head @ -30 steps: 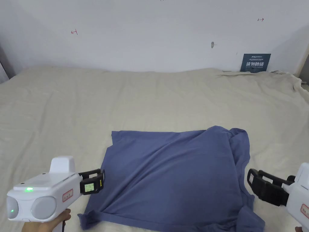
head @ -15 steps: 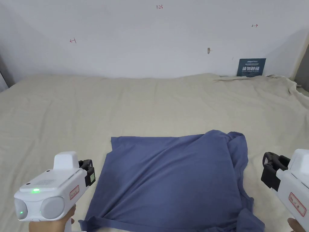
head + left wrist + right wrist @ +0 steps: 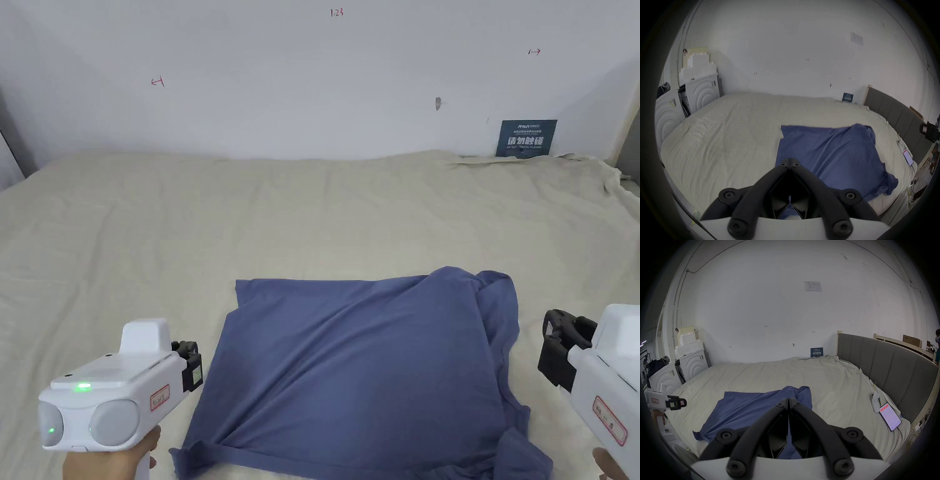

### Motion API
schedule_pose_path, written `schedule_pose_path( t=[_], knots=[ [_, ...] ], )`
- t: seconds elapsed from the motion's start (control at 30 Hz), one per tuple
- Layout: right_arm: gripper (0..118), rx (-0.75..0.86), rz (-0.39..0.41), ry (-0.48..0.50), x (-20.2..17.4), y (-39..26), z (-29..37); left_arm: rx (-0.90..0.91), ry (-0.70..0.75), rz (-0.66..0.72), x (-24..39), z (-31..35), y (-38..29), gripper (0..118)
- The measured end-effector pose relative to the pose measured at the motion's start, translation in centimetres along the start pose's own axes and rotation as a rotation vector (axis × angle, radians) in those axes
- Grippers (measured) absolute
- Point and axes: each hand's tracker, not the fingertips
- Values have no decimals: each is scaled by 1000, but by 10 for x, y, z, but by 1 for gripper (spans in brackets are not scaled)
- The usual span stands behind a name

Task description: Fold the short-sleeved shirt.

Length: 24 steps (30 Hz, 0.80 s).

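Observation:
A blue short-sleeved shirt (image 3: 369, 369) lies partly folded into a rough rectangle on the beige bed sheet (image 3: 250, 212), its right side bunched and a sleeve sticking out at the near right. The same shirt (image 3: 828, 152) (image 3: 753, 407) spreads ahead of each gripper camera. My left gripper (image 3: 189, 362) hovers just left of the shirt's left edge, jaws shut and empty (image 3: 790, 163). My right gripper (image 3: 556, 350) hangs to the right of the shirt, raised off the bed, jaws shut with nothing between them (image 3: 788, 400).
A dark sign (image 3: 528, 137) leans on the white wall at the back right. A grey headboard (image 3: 883, 369) borders the bed's right side, with a phone (image 3: 890, 417) and a white device (image 3: 875, 402) lying near it. White foam blocks (image 3: 688, 365) stand at the left.
Both grippers have pulled back from the shirt's side edges and risen; the left one drew away from the left edge, the right one lifted off the right side. The shirt stays put.

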Motion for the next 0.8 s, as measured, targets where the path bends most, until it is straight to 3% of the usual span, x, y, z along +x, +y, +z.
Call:
schedule_pose_path(
  t=[0.17,0.2,0.27,0.33,0.37,0.43,0.6,0.67,0.77,0.8],
  knots=[
    [0,-12,-2,7,0,-2,-1,-186,-17,43,-18,-21,-15,0],
    [0,-15,-5,8,0,-3,-1,-220,-12,51,-22,-25,-20,6],
    [0,-22,-5,13,1,-4,-2,-283,-9,74,-20,-25,-28,23],
    [0,-31,-2,15,2,-6,-4,-335,-12,92,-24,-31,-40,62],
    [0,-36,1,16,3,-8,-5,-343,-10,97,-27,-36,-46,74],
    [0,-45,0,20,1,-10,-4,-383,14,99,-29,-42,-57,84],
    [0,-73,-5,25,-1,-17,-3,-443,54,134,-35,-62,-81,83],
    [0,-83,-4,27,0,-20,-3,-453,58,144,-34,-67,-88,77],
    [0,-101,-5,23,4,-25,-3,-450,46,145,-30,-71,-95,39],
    [0,-107,-6,22,5,-27,-3,-445,36,145,-28,-72,-96,32]
  ],
)
